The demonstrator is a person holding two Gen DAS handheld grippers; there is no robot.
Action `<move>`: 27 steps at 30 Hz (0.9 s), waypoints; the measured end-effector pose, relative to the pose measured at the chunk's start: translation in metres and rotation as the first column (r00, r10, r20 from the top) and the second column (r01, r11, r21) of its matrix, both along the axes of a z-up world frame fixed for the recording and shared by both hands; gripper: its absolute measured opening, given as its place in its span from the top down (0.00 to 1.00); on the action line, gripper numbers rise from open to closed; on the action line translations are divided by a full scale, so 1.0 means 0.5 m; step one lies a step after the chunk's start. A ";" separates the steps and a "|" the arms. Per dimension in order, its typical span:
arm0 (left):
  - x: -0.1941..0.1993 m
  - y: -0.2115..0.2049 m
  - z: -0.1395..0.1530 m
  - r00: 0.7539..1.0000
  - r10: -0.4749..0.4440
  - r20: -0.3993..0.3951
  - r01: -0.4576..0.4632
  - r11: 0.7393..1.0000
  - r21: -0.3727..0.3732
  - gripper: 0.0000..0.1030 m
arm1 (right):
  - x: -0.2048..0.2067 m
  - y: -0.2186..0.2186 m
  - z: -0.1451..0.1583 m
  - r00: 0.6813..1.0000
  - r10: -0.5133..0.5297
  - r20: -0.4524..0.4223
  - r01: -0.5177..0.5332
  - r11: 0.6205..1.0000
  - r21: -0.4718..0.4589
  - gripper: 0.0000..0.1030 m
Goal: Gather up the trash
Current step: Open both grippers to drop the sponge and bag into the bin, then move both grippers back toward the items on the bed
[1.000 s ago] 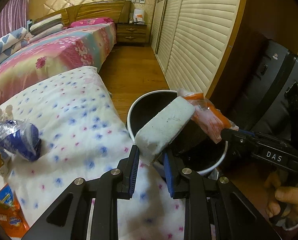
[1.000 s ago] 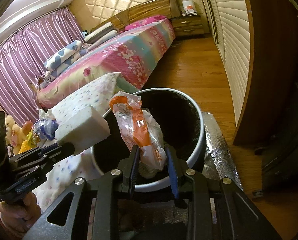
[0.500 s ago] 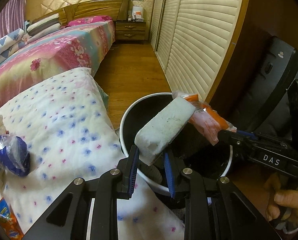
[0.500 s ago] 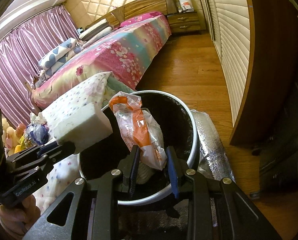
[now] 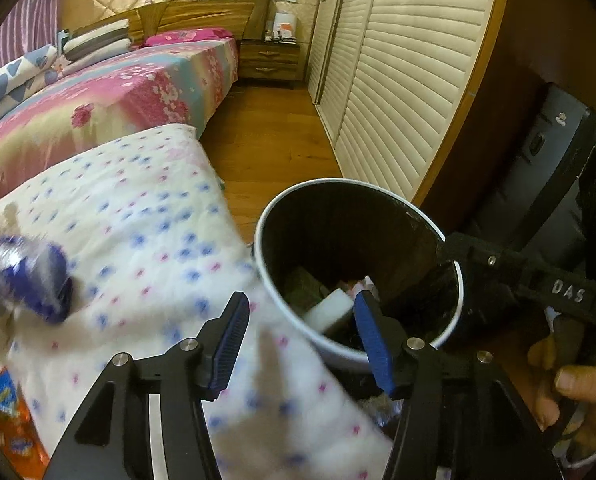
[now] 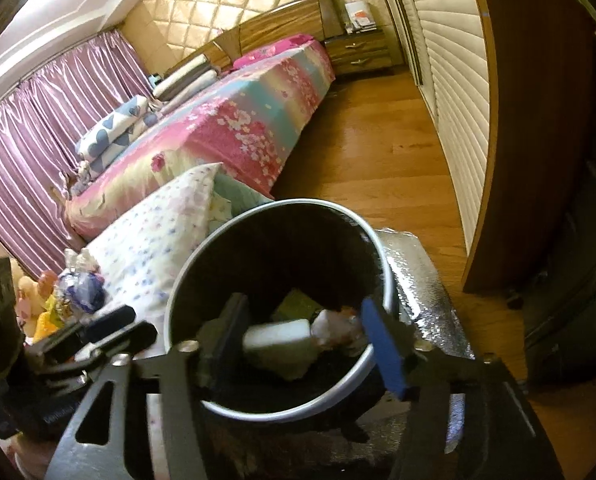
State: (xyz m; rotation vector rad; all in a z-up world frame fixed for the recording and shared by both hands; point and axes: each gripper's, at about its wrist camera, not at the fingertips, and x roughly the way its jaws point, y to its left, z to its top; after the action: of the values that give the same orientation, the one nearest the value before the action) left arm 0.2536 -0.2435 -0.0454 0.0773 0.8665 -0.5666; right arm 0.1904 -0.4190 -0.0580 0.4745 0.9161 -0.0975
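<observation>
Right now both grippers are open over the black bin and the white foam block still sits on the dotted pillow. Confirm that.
One thing is wrong: the white foam block is not on the dotted pillow; it lies inside the black bin, as the right wrist view shows. The rest holds: the left gripper and right gripper have both just been opening, with nothing clamped between their jaws.

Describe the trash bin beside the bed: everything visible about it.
The trash bin is a round, open-topped bucket with a pale rim and a glossy black inside. It stands upright on the floor against the dotted quilt, with a silvery foil sheet at its far side. Inside lie a white foam block, a crumpled orange-and-clear wrapper and something greenish behind them. No lid shows. Both grippers hang open over its mouth, touching none of the trash.
</observation>
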 end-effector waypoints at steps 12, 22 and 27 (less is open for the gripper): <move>-0.113 0.189 0.020 0.993 0.116 0.025 -0.115 0.993 -0.035 0.44 | -0.023 0.135 0.028 0.991 0.117 0.060 -0.119 0.992 0.031 0.20; -0.190 0.330 0.034 0.972 0.235 0.024 -0.234 0.971 -0.054 0.44 | -0.016 0.252 0.019 0.970 0.234 0.063 -0.237 0.970 0.051 0.20; -0.226 0.404 0.034 0.953 0.301 0.020 -0.300 0.953 -0.051 0.44 | -0.010 0.306 0.010 0.957 0.285 0.059 -0.289 0.955 0.070 0.20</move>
State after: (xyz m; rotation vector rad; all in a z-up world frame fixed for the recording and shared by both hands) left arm 0.1405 -0.0415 -0.0283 -0.0895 0.8187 -0.2993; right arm 0.1856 -0.2659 -0.0527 0.4092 0.9348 0.2152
